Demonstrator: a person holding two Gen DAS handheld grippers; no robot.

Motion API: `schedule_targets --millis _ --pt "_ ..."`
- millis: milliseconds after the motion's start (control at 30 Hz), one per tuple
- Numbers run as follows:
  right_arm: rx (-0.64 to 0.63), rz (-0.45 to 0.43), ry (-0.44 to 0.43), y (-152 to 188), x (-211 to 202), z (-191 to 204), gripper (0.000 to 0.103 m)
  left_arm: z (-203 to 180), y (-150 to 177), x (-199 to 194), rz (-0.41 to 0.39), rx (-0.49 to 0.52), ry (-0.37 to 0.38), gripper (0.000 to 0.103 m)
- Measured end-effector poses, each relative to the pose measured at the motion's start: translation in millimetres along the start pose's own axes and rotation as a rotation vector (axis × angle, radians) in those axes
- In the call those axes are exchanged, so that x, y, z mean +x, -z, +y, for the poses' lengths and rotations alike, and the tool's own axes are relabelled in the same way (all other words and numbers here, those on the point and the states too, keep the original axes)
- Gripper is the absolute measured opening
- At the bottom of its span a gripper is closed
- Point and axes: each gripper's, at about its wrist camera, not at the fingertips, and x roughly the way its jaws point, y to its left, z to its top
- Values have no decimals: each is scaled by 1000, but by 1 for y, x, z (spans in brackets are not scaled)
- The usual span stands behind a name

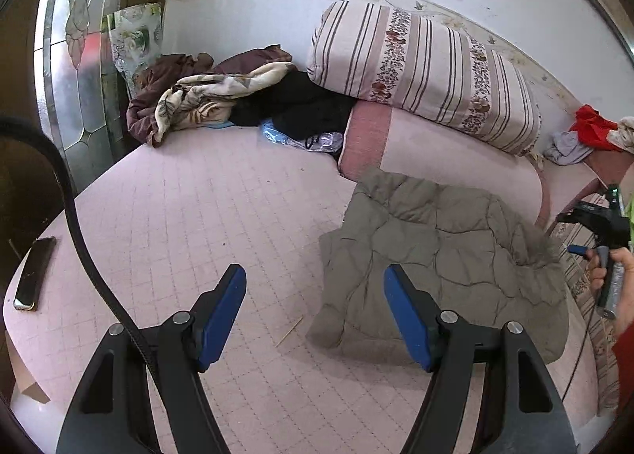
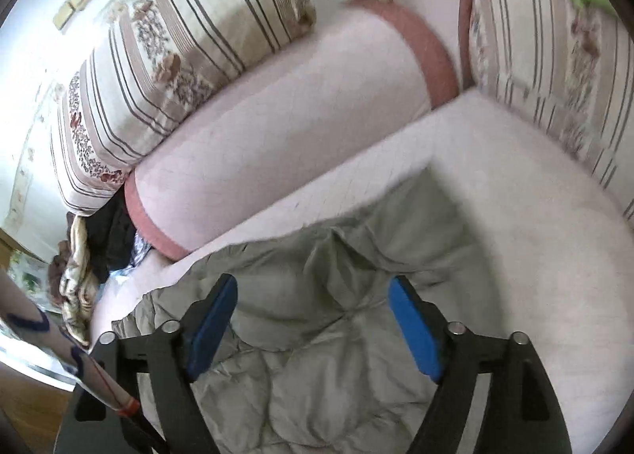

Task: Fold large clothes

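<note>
My left gripper (image 1: pixel 315 315) tilts down over the pink bed (image 1: pixel 198 196), jaws wide and empty. My right gripper (image 2: pixel 313 325) points steeply down above the folded grey quilted jacket (image 1: pixel 443 255), its 2 pads wide apart, gripping nothing.

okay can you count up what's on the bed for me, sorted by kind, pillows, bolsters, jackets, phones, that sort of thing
Striped floral pillows: 2
Pink bolsters: 1
Grey quilted jackets: 1
Phones: 1
Heaps of loose clothes: 2
Total: 7
</note>
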Motion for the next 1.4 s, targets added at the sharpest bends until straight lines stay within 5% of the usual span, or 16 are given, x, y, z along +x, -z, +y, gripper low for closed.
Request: schedule_targets --millis 300,367,433,767,1000,1233,1400 --pt "-176 -42 8 33 -43 4 82 -3 17 26 18 -26 -19 71" --pt "-233 -7 10 49 -34 7 55 -6 24 42 47 -29 -13 71" --pt "-288 26 11 63 -25 11 43 -9 32 55 64 -17 -15 71" --pt "-400 88 -18 92 80 113 42 -13 45 94 99 56 -61 71" --pt "-438 68 119 97 159 167 42 0 45 112 141 47 -98 71" --pt "-456 71 183 89 189 169 43 17 39 116 159 -6 -113 71" --pt "-486 29 186 88 155 183 44 22 37 109 142 -10 -131 71"
